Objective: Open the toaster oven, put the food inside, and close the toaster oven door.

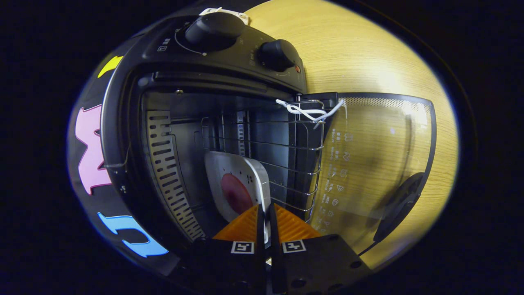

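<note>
Gripper: the gripper point(265, 221) has its two fingers drawn close together, clamped on the near rim of a plate, one finger on each face of that rim.
Plate: the white plate point(237, 172) with rounded corners sits edge-on between the fingers and reaches forward from them into the oven cavity; the view is rolled, so I cannot tell how level it is.
Food: a dark red round piece of food point(235, 192) lies on the plate's face, just ahead of the fingertips.
Rack: the wire rack point(286, 164) runs beside the plate inside the cavity; whether the plate touches it is hard to tell. A white tie point(309, 111) is looped on the rack's front bar.
Toaster oven: the black toaster oven point(172, 82) stands open, slotted inner wall point(170, 172) beside the plate, two knobs point(213, 26) on its control panel.
Door: the glass door point(376, 155) is swung fully out, lying over the wooden tabletop point(352, 49), its black handle point(399, 205) at the far edge.
</note>
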A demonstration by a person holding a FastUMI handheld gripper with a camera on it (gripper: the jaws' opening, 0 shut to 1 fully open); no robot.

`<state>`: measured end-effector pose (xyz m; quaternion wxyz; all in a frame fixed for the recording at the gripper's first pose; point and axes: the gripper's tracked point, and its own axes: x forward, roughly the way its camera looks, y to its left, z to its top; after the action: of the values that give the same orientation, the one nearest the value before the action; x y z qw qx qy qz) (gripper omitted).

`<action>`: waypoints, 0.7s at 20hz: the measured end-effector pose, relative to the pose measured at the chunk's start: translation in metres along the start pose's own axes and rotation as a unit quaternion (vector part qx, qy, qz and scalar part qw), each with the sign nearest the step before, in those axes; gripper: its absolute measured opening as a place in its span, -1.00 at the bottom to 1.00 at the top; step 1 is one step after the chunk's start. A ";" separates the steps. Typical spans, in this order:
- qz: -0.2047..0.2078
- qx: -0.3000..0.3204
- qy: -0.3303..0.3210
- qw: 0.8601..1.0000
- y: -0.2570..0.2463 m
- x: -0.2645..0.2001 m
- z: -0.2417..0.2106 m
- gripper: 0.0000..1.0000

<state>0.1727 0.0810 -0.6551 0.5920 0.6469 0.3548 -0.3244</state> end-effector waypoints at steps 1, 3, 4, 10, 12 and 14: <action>0.002 0.002 0.003 1.000 0.000 -0.003 -0.001 -0.79; 0.005 -0.007 0.005 1.000 0.000 -0.010 0.000 -0.45; 0.005 -0.015 0.006 1.000 -0.002 -0.015 0.001 -0.45; 0.003 -0.155 0.029 0.987 -0.033 -0.075 -0.005 0.08; -0.004 -0.212 0.030 0.977 -0.047 -0.099 0.000 0.65; -0.013 -0.254 0.034 0.967 -0.059 -0.119 0.003 0.94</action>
<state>0.0596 0.0715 -0.5872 0.7201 0.4813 0.4538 -0.2096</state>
